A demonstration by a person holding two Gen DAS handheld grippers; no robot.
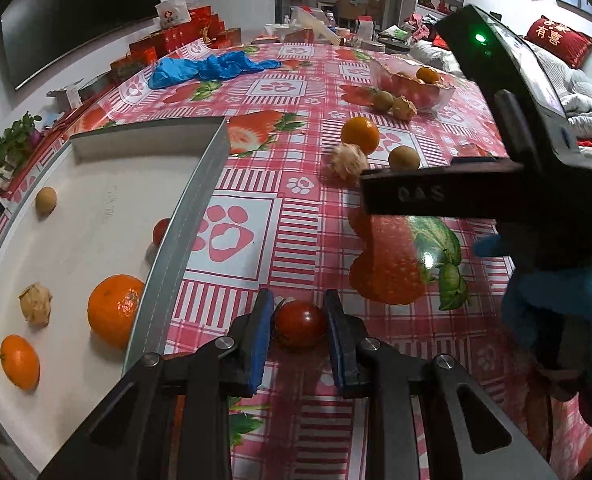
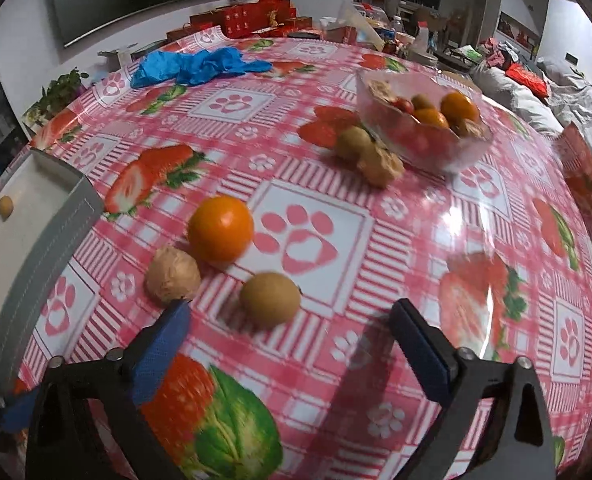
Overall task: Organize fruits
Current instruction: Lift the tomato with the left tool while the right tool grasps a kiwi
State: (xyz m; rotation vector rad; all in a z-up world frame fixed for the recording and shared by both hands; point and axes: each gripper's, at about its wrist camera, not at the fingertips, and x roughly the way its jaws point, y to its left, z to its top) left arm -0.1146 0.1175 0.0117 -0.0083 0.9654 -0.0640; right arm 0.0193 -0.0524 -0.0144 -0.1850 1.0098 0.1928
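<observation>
My left gripper (image 1: pixel 299 312) is shut on a red cherry tomato (image 1: pixel 300 323), held just right of the white tray (image 1: pixel 95 216). The tray holds a large orange (image 1: pixel 113 310), a small orange (image 1: pixel 19 361), a husked fruit (image 1: pixel 35 304), a brown longan (image 1: pixel 46 199) and a red tomato (image 1: pixel 160 231). My right gripper (image 2: pixel 287 320) is open and empty above the tablecloth, just behind a brown longan (image 2: pixel 270 300), a husked fruit (image 2: pixel 172 278) and an orange (image 2: pixel 220 228). The right gripper body also shows in the left wrist view (image 1: pixel 496 184).
A clear glass bowl (image 2: pixel 468 148) with several fruits stands at the back right, with a longan (image 2: pixel 354 142) and a husked fruit (image 2: pixel 380 166) beside it. Blue gloves (image 2: pixel 199 65) lie at the back. Red boxes (image 2: pixel 255 16) line the far table edge.
</observation>
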